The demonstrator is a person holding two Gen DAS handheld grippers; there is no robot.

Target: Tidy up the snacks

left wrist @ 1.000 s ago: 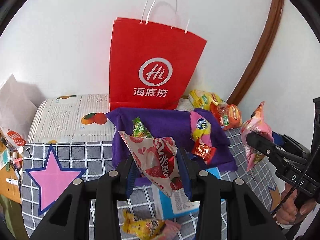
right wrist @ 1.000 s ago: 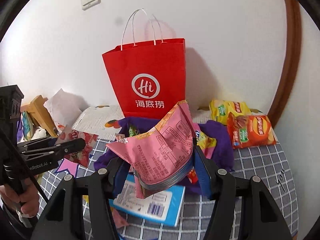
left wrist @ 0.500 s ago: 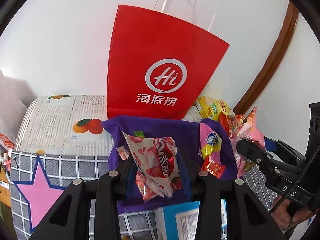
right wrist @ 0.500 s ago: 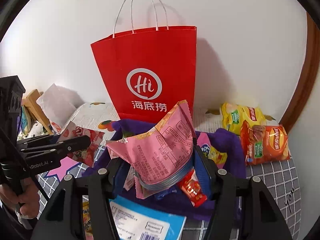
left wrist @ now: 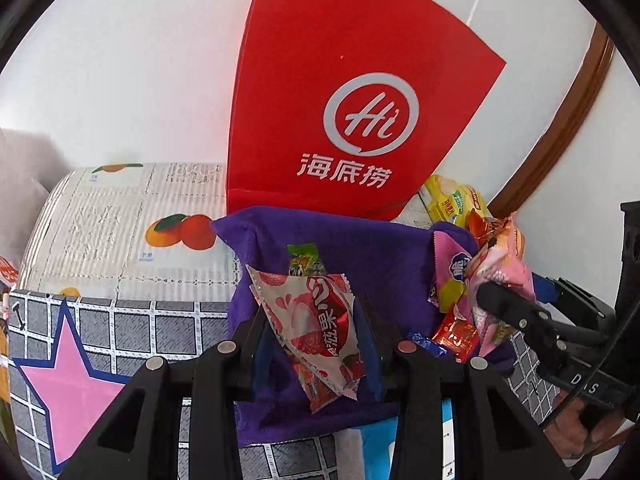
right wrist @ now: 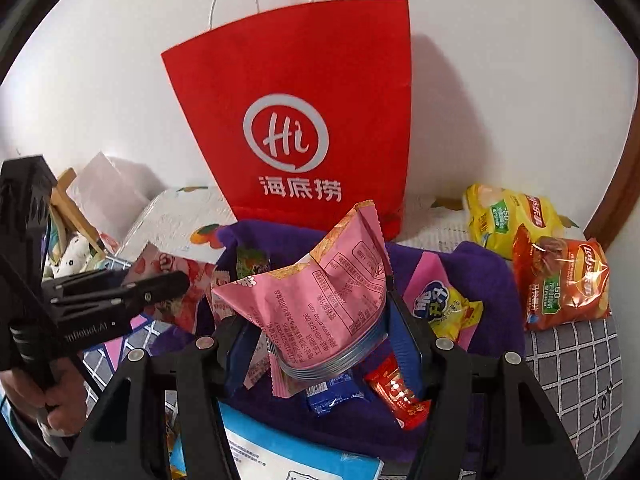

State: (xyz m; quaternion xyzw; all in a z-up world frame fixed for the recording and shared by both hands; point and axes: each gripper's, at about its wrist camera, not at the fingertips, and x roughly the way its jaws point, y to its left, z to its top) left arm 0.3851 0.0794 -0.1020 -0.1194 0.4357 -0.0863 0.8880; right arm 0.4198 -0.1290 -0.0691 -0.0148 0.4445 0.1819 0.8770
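My left gripper (left wrist: 316,328) is shut on a white and red strawberry snack packet (left wrist: 316,320), held above a purple cloth (left wrist: 360,248). My right gripper (right wrist: 320,320) is shut on a pink snack packet (right wrist: 320,292) over the same cloth (right wrist: 488,280). A tall red paper bag (left wrist: 352,112) stands against the wall just behind the cloth; it also shows in the right wrist view (right wrist: 304,120). Small snacks lie on the cloth: a pink and yellow packet (right wrist: 444,304), a red packet (right wrist: 400,396), a blue packet (right wrist: 332,396), a green packet (left wrist: 304,260).
Yellow chip bag (right wrist: 508,216) and orange chip bag (right wrist: 560,280) lie right of the cloth. A blue and white box (right wrist: 296,456) sits in front. A fruit-print mat (left wrist: 120,224) and a grid cloth with a pink star (left wrist: 72,384) cover the table.
Both grippers have moved forward toward the red bag with their packets still held; the bag and purple cloth look larger and closer.
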